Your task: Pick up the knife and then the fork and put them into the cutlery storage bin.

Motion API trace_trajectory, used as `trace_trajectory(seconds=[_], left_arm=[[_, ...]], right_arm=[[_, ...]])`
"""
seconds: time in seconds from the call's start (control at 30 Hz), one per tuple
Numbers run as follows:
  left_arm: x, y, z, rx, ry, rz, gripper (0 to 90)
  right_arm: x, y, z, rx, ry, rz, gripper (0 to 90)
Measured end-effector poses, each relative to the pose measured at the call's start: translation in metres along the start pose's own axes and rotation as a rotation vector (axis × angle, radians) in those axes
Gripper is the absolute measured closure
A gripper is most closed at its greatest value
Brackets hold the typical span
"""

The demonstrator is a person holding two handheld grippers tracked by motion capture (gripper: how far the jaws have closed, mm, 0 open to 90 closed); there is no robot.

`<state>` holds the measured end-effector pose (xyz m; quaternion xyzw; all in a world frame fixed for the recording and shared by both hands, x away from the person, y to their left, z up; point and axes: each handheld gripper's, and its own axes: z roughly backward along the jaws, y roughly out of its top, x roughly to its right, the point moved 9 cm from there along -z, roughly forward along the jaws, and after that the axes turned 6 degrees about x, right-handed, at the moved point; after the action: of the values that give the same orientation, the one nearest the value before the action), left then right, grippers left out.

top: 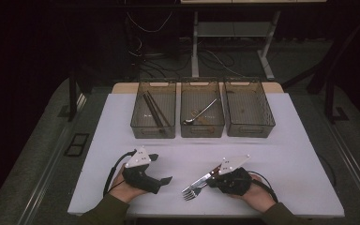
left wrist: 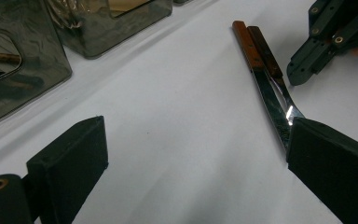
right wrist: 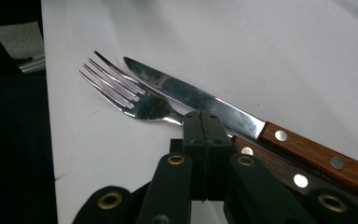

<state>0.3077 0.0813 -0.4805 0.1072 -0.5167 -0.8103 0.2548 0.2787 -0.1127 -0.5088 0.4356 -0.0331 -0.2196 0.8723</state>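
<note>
From the high view, three bins [top: 202, 127] stand in a row at the far side of the bench [top: 290, 159]: the left one holds chopsticks [top: 153, 111], the middle one a spoon [top: 200, 114], the right one looks empty, which suggests cutlery is being sorted by kind. A fork [top: 193, 188] and a knife [top: 204, 178] lie side by side near the front edge, just in front of the right tool [top: 213, 180]. The left tool [top: 164, 181] rests off to the side, probably waiting its turn.

In the left gripper view, its pads [left wrist: 70, 172] stand wide apart over bare bench, with nothing between them; the two wooden handles [left wrist: 256, 46] lie ahead.

In the right gripper view, that tool's jaws are pressed together, empty, right over the fork's neck [right wrist: 175, 119]. The knife blade [right wrist: 191, 95] lies touching the fork, so I judge the closed tip is meant to nudge the two apart before a clean grasp.
</note>
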Motion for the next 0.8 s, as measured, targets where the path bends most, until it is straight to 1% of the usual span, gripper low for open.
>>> trace_trajectory(seconds=[0.17, 0.37, 0.8], left_arm=[[0.0003, 0.0006, 0.0002, 0.001, 0.003, 0.0, 4.4], [-0.0005, 0.0002, 0.0002, -0.004, 0.009, -0.001, 3.8], [0.0008, -0.0005, -0.0013, -0.013, 0.005, -0.002, 3.7]], right_arm=[[-0.0011, -0.0003, -0.004, -0.012, -0.001, 0.009, 90.0], [-0.001, 0.0004, -0.0047, -0.008, -0.001, 0.01, 90.0], [0.0011, 0.0028, -0.0071, -0.007, -0.01, 0.021, 90.0]])
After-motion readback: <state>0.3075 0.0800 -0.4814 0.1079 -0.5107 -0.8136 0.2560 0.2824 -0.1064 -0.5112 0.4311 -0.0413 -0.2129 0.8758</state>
